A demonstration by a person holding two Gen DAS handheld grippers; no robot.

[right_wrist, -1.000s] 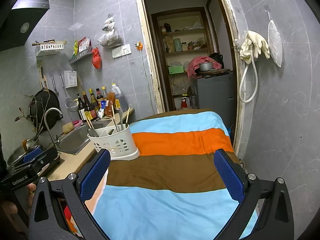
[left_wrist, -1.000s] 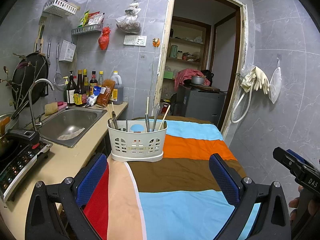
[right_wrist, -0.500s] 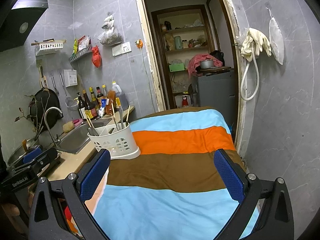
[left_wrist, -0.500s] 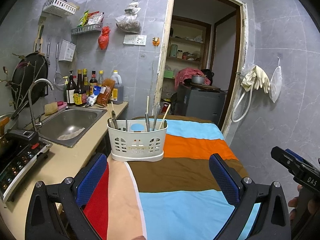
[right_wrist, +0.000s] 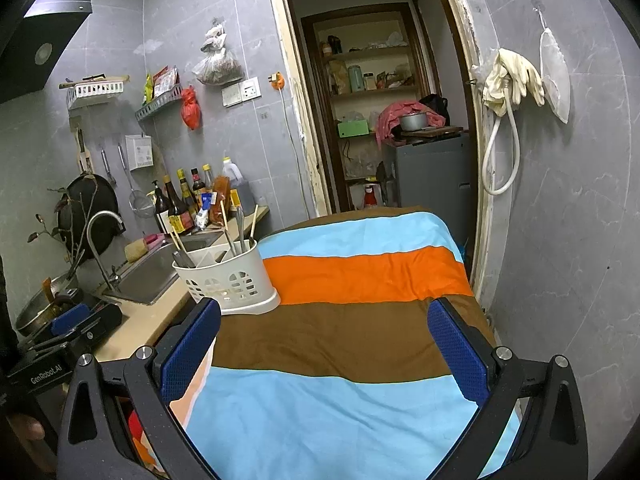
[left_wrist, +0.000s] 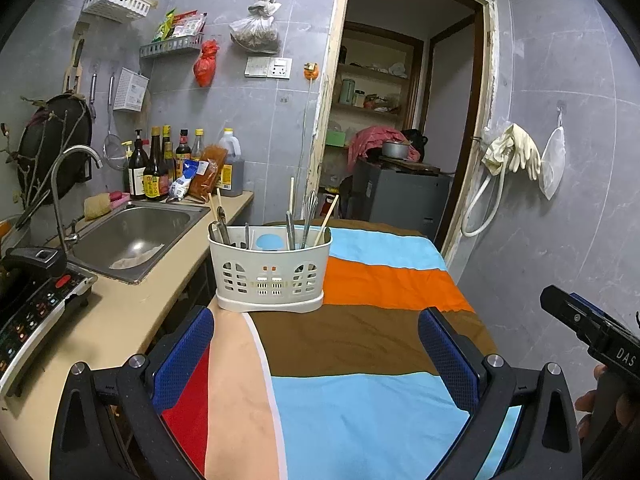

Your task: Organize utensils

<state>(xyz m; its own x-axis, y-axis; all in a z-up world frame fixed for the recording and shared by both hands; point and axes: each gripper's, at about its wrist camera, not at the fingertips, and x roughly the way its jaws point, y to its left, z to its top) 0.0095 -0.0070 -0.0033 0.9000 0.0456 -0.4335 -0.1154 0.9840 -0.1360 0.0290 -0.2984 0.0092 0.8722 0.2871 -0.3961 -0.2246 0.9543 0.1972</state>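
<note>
Grey marbled tiles are seen on the walls (left_wrist: 580, 80) all round, and a doorway (right_wrist: 380, 100) into a back room with shelves is cut through them. A striped cloth (left_wrist: 360, 340) in light blue, orange, brown, peach and red is spread over the table in front of both cameras. Beside it, on the left, a beige counter (left_wrist: 120, 320) is fitted with a steel sink (left_wrist: 132, 236) and a curved tap (left_wrist: 72, 168).

The left gripper (left_wrist: 316, 356) is held low over the cloth with its blue-padded fingers (left_wrist: 184, 356) wide apart and nothing between them. The right gripper (right_wrist: 324, 344) is held likewise, jaws spread and empty; part of its black body is caught at the edge of the left view, where the letters "DAS" are read. On the left gripper's body, seen in the right view, "GenRobot.AI" is printed in white.

A white slotted plastic caddy (left_wrist: 270, 276) is stood upright at the cloth's left edge, next to the counter. The utensils (left_wrist: 296, 220) are held inside it: metal handles and wooden chopsticks standing up out of several compartments. Which piece sits in which compartment cannot be told.

Sauce bottles (left_wrist: 156, 168) with yellow labels are lined up behind the sink; their writing is too small to be read.
</note>
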